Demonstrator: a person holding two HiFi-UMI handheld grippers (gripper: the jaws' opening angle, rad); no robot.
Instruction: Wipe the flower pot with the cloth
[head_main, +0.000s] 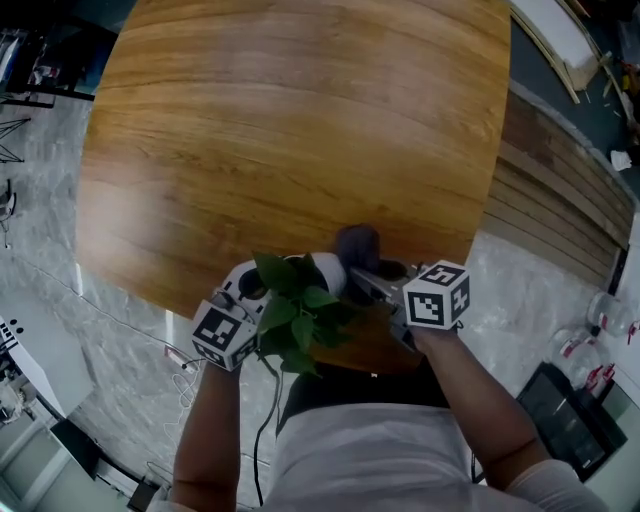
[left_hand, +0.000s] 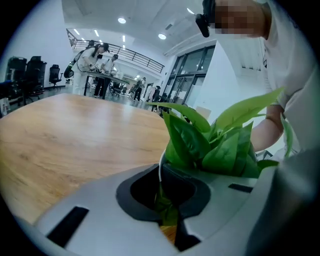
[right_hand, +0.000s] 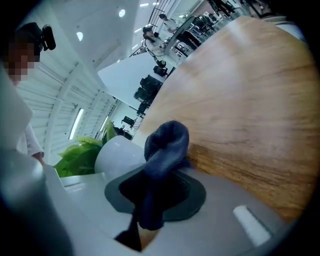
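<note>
A white flower pot (head_main: 328, 272) holding a green leafy plant (head_main: 295, 315) is held up at the near edge of the wooden table (head_main: 300, 120). My left gripper (head_main: 262, 290) is shut on the pot's thin white rim (left_hand: 160, 167), with the leaves (left_hand: 215, 145) rising just beyond the jaws. The right gripper (head_main: 375, 280) is shut on a bunched dark blue cloth (head_main: 358, 243). In the right gripper view the cloth (right_hand: 167, 147) sticks up out of the jaws right beside the pot's white side (right_hand: 117, 152); I cannot tell whether they touch.
The broad tabletop stretches away from me. Wooden planks (head_main: 560, 190) lie on the floor to the right, and a cable (head_main: 120, 322) crosses the marble floor at left. Far off, people stand at a table (left_hand: 100, 60) and office chairs (left_hand: 25, 75) line the left.
</note>
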